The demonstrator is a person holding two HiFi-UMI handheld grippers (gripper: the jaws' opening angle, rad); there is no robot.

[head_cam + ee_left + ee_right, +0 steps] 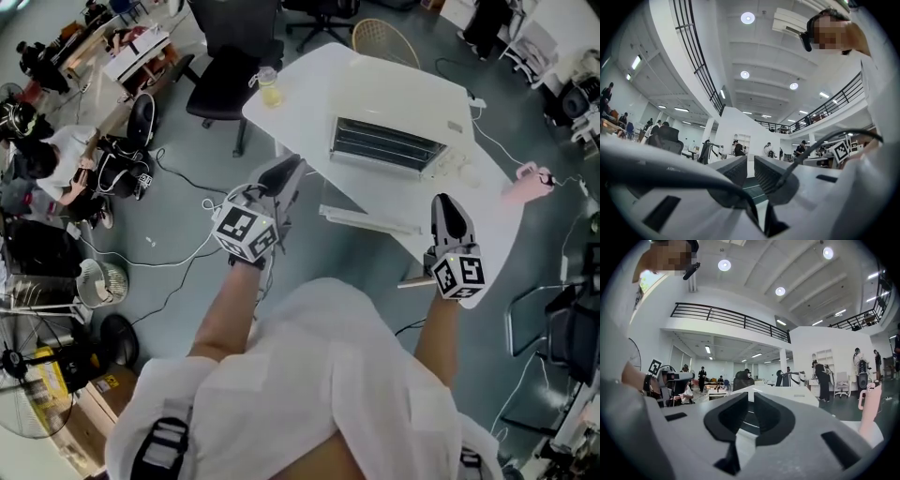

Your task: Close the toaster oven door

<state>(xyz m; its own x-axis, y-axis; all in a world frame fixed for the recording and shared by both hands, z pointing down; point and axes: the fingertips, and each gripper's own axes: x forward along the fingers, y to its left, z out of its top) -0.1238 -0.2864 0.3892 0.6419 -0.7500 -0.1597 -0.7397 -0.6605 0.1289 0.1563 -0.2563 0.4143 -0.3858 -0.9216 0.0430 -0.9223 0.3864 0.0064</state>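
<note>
The silver toaster oven (389,145) stands on the white table (314,98), its front toward me. Its door (367,219) is dropped open and juts out flat over the table's near edge. My left gripper (289,169) hovers to the left of the door, off the table's corner, with nothing between its slightly parted jaws (751,168). My right gripper (448,202) is just right of the door, above the table's near edge, and its jaws stand narrowly apart and empty (751,399). Neither gripper view shows the oven.
A cup of yellow liquid (270,89) sits at the table's far left corner. A pink object (530,183) lies off the table's right end. A black office chair (225,84) stands beyond the table, and cables (178,258) and a fan (101,281) lie on the floor at left.
</note>
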